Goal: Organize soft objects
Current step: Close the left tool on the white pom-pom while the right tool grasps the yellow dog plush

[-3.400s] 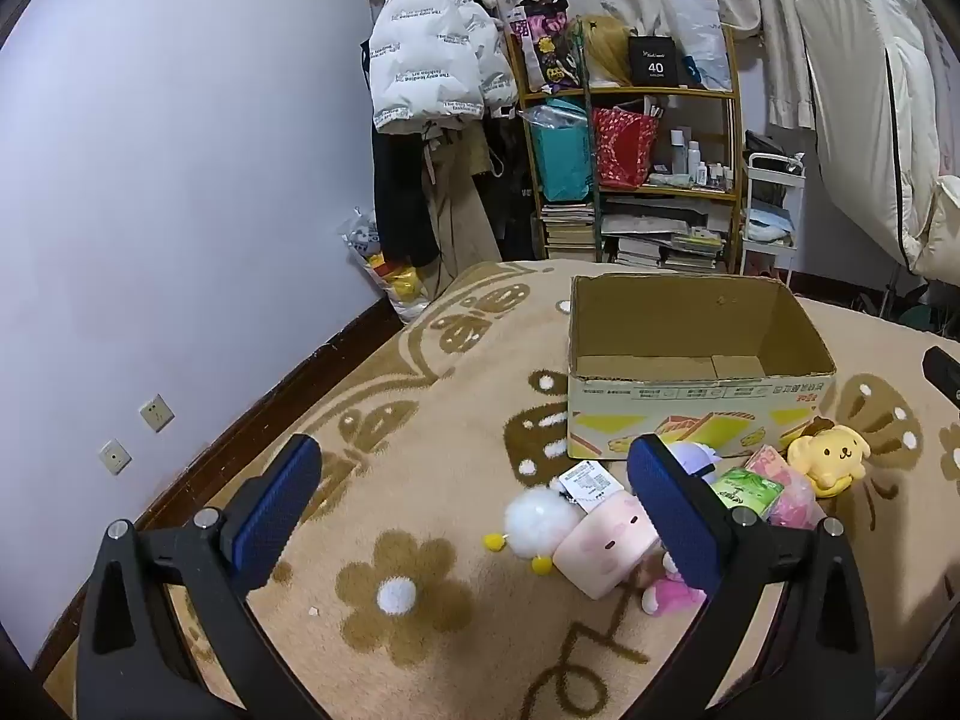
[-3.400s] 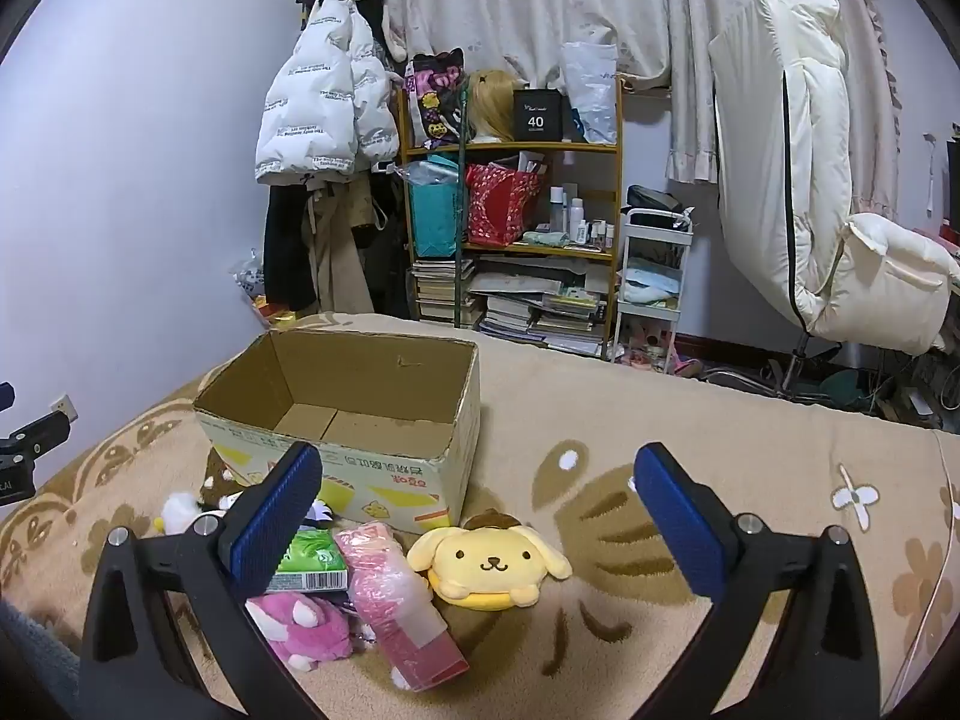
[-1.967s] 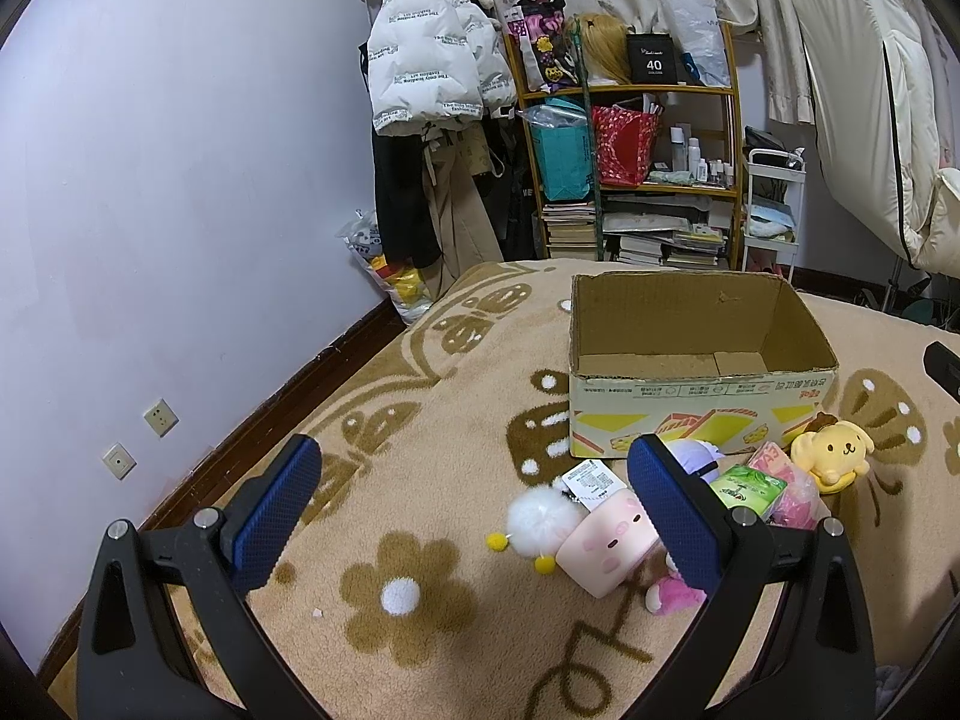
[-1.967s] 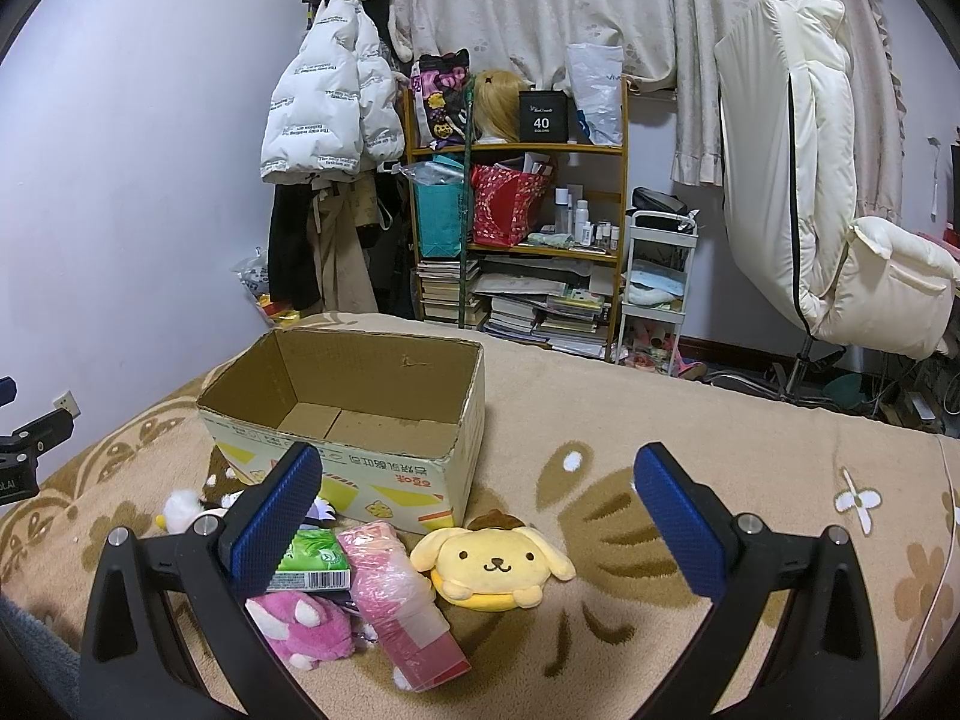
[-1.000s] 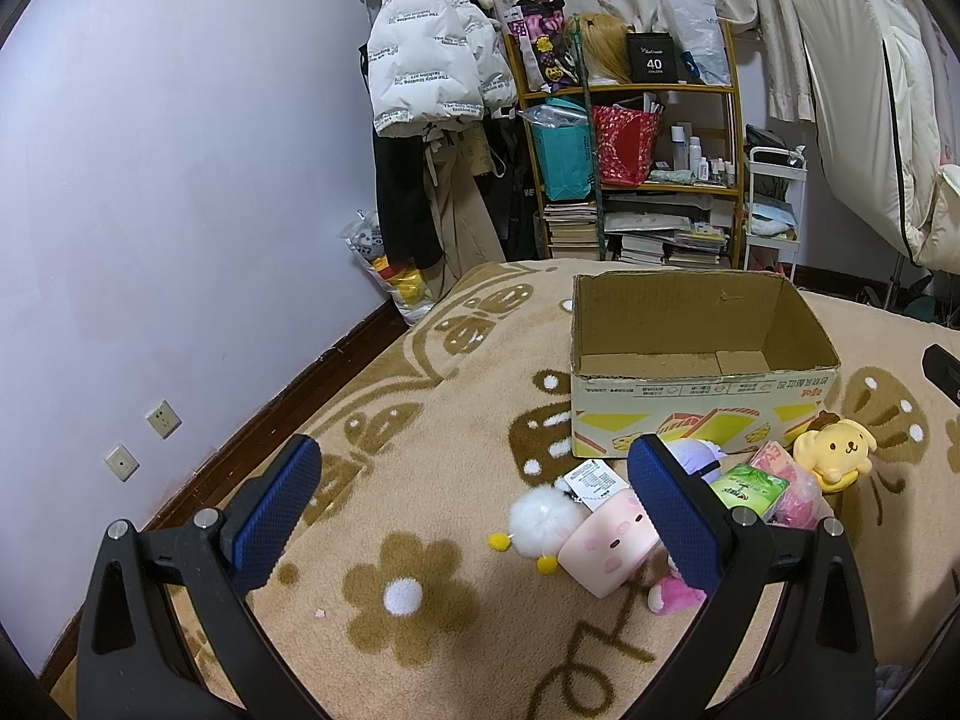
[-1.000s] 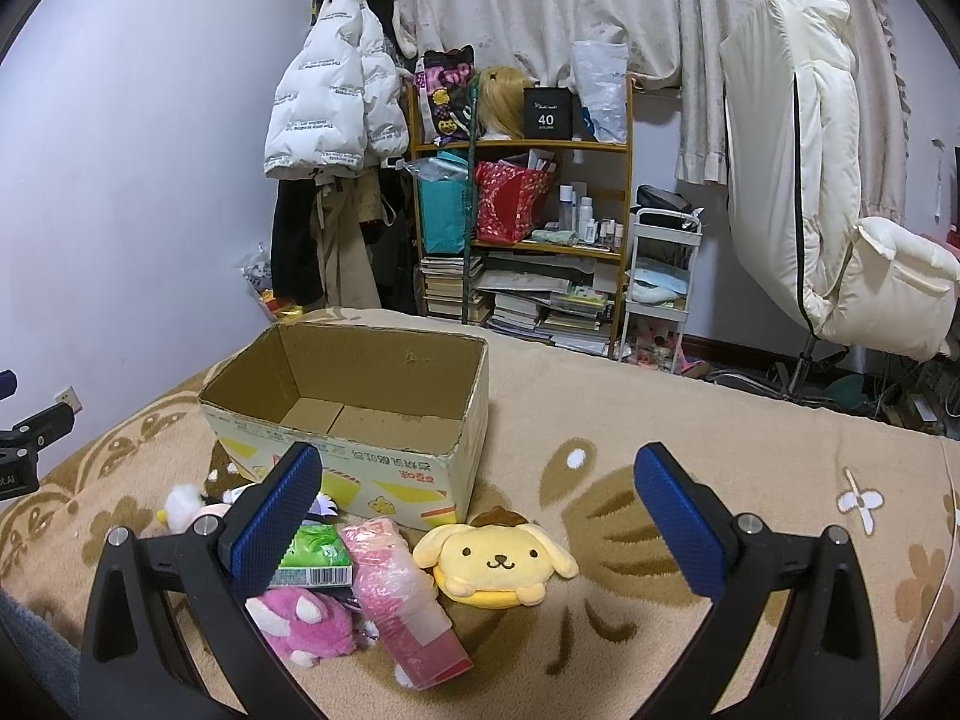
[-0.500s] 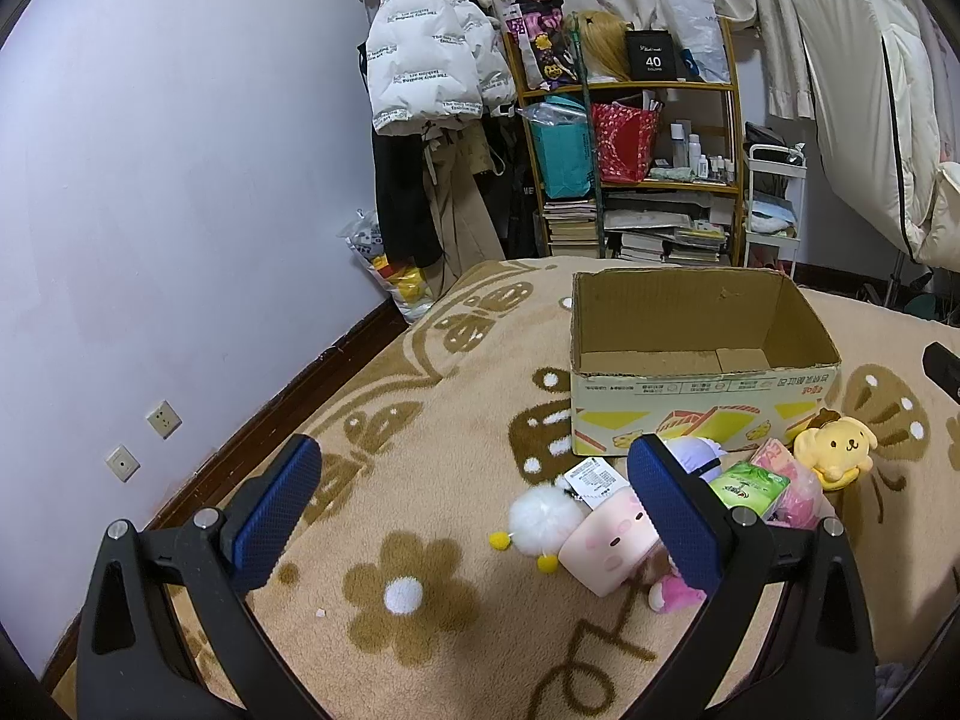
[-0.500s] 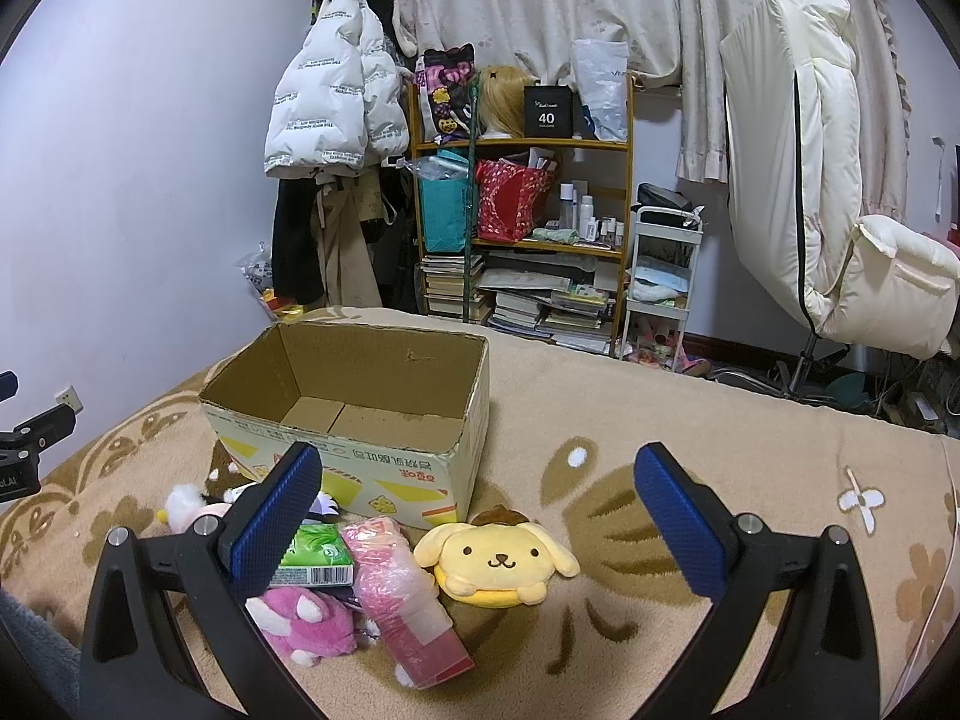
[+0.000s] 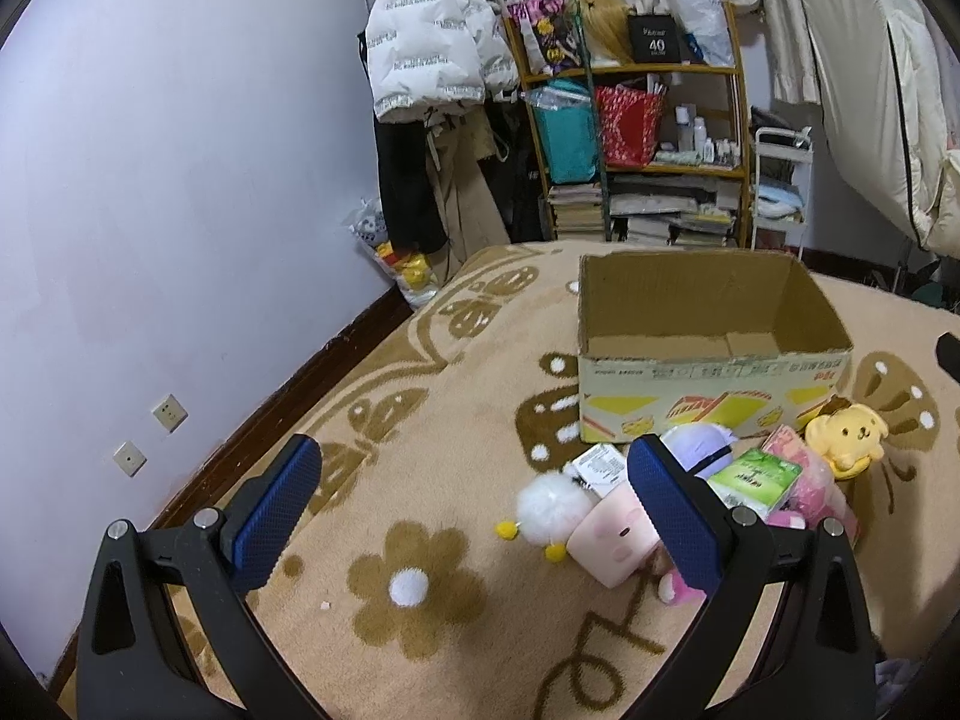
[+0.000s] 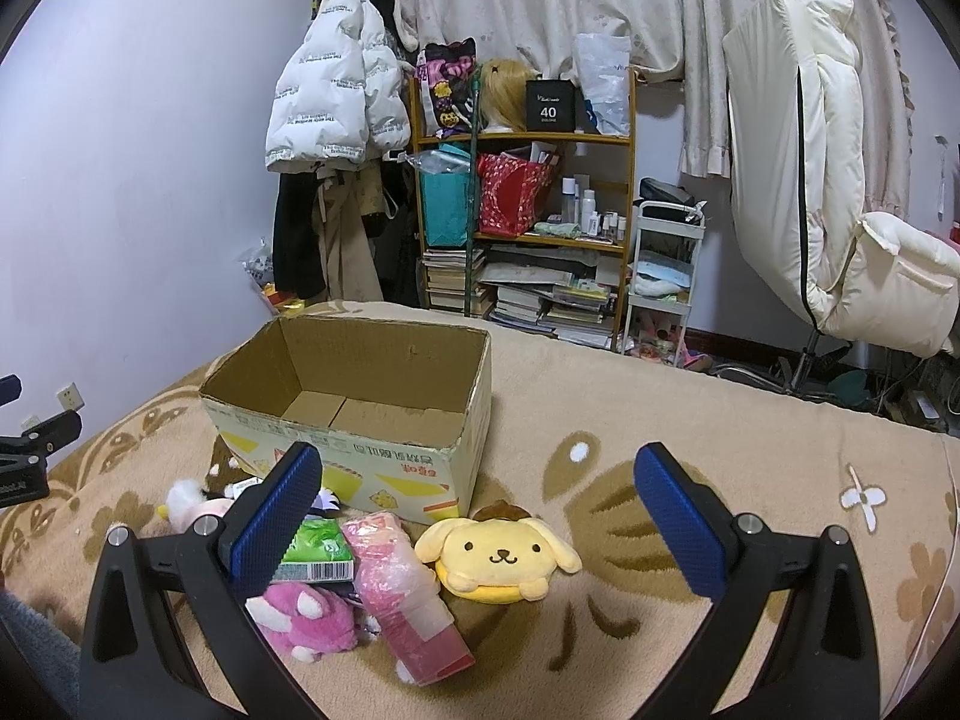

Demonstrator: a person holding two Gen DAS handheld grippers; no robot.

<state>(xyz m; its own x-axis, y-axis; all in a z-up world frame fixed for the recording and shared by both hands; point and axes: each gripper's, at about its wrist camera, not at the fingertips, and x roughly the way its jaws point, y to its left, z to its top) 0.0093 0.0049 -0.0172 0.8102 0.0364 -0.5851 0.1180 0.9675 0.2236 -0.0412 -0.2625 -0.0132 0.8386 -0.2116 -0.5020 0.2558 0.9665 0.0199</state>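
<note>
Well ahead of both released grippers, left gripper (image 9: pixel 474 498) and right gripper (image 10: pixel 474 504), lies the yellow plush (image 10: pixel 495 558); neither touches it.

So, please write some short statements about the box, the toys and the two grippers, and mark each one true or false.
1. The cardboard box is empty. True.
2. The yellow dog plush lies inside the box. False: it lies on the blanket in front of the box.
3. The right gripper is open and holds nothing. True.
4. The left gripper is shut on the pink cube plush. False: it is open, and the plush lies on the blanket.
5. The green tissue pack rests among the toys. True.
</note>
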